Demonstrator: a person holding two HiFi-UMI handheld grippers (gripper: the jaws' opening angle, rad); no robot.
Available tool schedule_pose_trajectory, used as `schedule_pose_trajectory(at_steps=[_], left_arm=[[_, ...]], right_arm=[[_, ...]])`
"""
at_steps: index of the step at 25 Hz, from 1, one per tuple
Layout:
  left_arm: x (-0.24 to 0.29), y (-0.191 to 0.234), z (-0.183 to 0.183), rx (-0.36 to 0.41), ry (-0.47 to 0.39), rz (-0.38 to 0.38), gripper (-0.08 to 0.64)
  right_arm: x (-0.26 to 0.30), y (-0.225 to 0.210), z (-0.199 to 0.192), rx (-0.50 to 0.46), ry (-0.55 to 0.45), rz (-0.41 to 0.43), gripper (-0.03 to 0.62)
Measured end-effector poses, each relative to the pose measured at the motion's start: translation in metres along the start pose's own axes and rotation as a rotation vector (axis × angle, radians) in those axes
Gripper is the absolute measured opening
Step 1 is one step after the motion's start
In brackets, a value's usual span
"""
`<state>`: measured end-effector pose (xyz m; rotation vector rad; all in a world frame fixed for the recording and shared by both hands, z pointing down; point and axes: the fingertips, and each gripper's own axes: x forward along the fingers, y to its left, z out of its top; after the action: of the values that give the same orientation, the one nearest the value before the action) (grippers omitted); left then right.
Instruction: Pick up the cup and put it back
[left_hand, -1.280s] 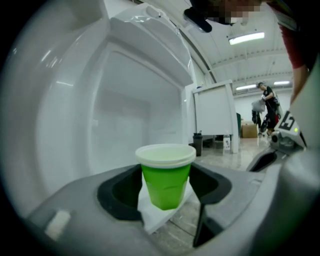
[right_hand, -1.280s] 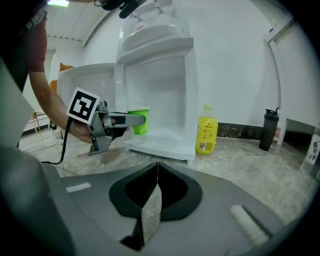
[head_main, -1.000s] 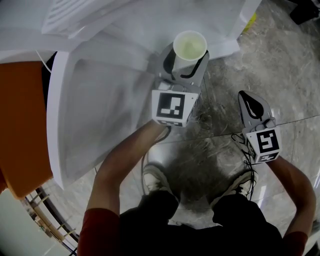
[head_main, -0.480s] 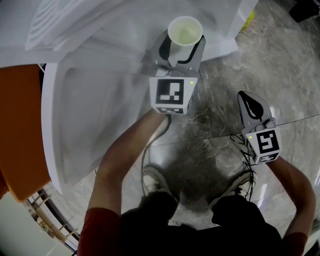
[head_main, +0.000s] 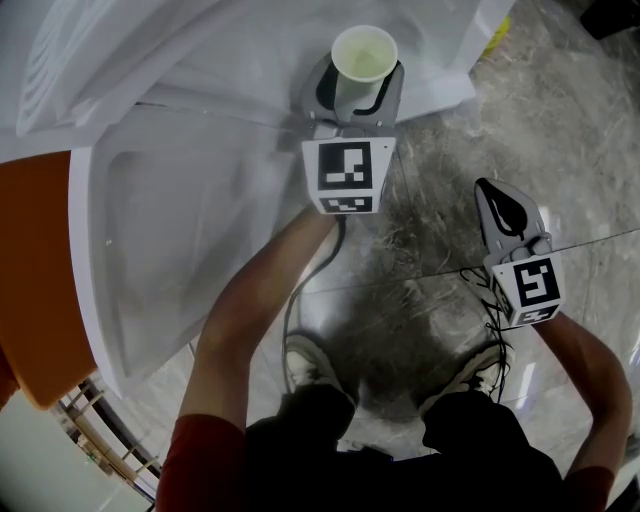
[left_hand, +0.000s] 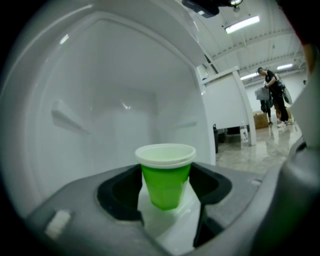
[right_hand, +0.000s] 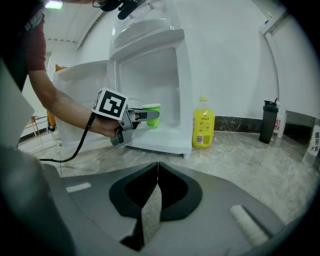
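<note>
A small green plastic cup (left_hand: 165, 175) with a white lining and a rolled white rim stands upright between the jaws of the left tool (head_main: 362, 78). The jaws are closed part-way on its sides and carry it. The grip sits below the rim, which should keep the mouth level and leave the base free to meet a surface.

The cup is at the open front of a small white refrigerator (right_hand: 162, 70), in the mouth of its lower compartment. The compartment's white bottom lies right beneath the base, and whether the two touch cannot be told. The tool points almost level into the opening, a sensible line for sliding the cup in. The refrigerator's white door (head_main: 190, 230) is swung wide to the left, out of the way of the person's left forearm (head_main: 260, 300).

The right tool (right_hand: 157, 172) has its jaws shut together on nothing. It hangs to the right over the grey marble floor (right_hand: 240, 150), well apart from the refrigerator, probably parked there because one tool is enough for the cup.

On the floor just right of the refrigerator stands a yellow plastic bottle (right_hand: 203, 129) with a label. Farther right, by the wall, is a black bottle (right_hand: 270, 121).

By these signs the pick-up looks done. The cup seems at or near its place, and it is not yet released.
</note>
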<state>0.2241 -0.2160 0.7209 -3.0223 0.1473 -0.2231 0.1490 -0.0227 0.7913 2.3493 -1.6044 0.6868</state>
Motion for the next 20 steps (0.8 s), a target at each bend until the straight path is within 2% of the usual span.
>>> schedule_pose_trajectory(at_steps=[5, 20], left_arm=[[0.003, 0.004, -0.005, 0.019, 0.004, 0.023, 0.293], [0.011, -0.003, -0.014, 0.074, 0.091, 0.012, 0.324]], right_arm=[[0.002, -0.007, 0.005, 0.024, -0.025, -0.02, 0.003], [0.0, -0.006, 0.001, 0.019, 0.007, -0.01, 0.002]])
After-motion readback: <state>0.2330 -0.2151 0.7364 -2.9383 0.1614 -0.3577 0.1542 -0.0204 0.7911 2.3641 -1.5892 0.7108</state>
